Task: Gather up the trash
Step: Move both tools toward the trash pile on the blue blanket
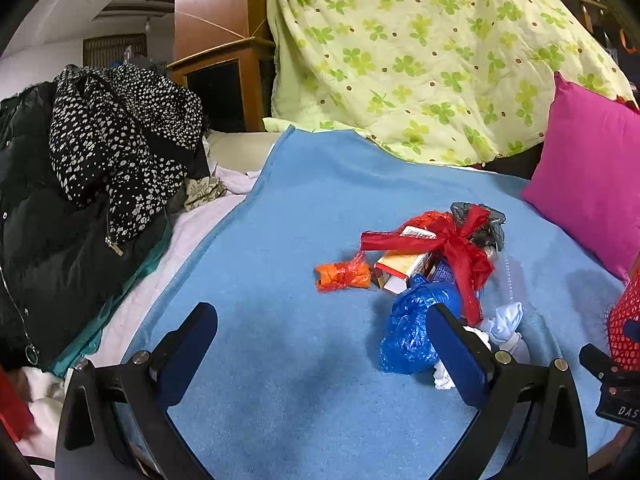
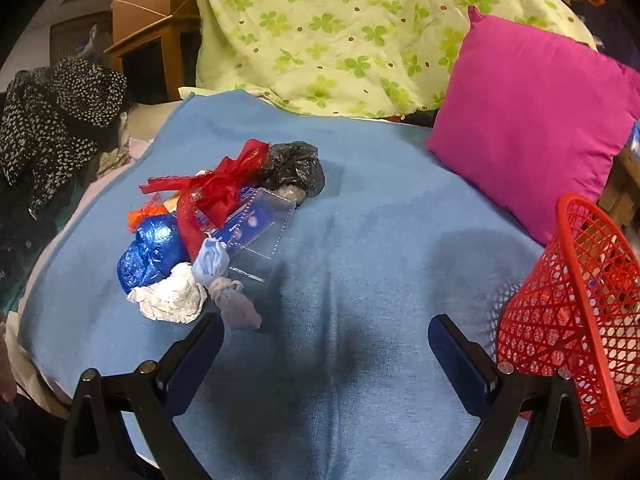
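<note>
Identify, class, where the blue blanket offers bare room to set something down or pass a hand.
Free: the blue blanket between the trash pile and the red basket, running up to the pink pillow; also the stretch between the pile and the dark clothes. Crowded: the pile itself, bags and boxes touching.

Matt, napped blue cloth blanket (image 2: 360,240) beneath jaws; glossy crinkled blue plastic bag (image 2: 150,252) ahead-left; red plastic lattice basket (image 2: 576,320) right, smooth.
</note>
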The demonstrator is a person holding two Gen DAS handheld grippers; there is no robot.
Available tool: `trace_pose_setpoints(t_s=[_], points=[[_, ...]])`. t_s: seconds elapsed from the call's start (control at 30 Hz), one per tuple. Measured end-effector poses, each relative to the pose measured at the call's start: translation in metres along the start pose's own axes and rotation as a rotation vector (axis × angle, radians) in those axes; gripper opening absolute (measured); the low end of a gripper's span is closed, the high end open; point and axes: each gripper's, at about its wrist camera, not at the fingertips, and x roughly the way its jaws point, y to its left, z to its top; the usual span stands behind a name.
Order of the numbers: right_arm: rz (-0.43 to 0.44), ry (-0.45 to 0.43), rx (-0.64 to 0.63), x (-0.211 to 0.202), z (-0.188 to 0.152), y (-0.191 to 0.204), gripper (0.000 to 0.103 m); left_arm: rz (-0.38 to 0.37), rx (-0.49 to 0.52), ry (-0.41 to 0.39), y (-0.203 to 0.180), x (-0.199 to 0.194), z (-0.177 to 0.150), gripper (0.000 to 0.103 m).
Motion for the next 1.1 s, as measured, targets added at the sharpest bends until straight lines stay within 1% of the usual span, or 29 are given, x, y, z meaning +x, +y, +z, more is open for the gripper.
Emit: trace_pose_setpoints(t_s=[0.1,0.2,0.37,0.57,0.77,1.1], points=[[-0.015,-0.009,0.016,0.004,0.003,-0.007,0.103,-0.016,0.001,-0.004,-0.004,0.002,0.001,0.103],[-0.029,-0.008,0.031,0.005,0.007,-0.013,0.103,-0.009,0.029,-0.012,-0.012,0.007,0.000,0.103],[-0.026,0.013,0.057,0.013,0.008,-0.021,0.103,-0.021,0.055,0.007,-0.023,0.017,-0.004,0.103],[-0.024,0.002,0.084,0.013,0.008,-0.027,0.103,-0.016,0.086,0.005,-0.033,0.022,-0.006,0.103],[-0.019,-0.016,0.091,0.010,0.010,-0.024,0.103,-0.012,0.103,0.015,-0.035,0.027,-0.009,0.103],[-0.025,-0.016,0.091,0.011,0.010,-0.019,0.103,-0.017,0.090,0.025,-0.028,0.032,-0.009,0.103]])
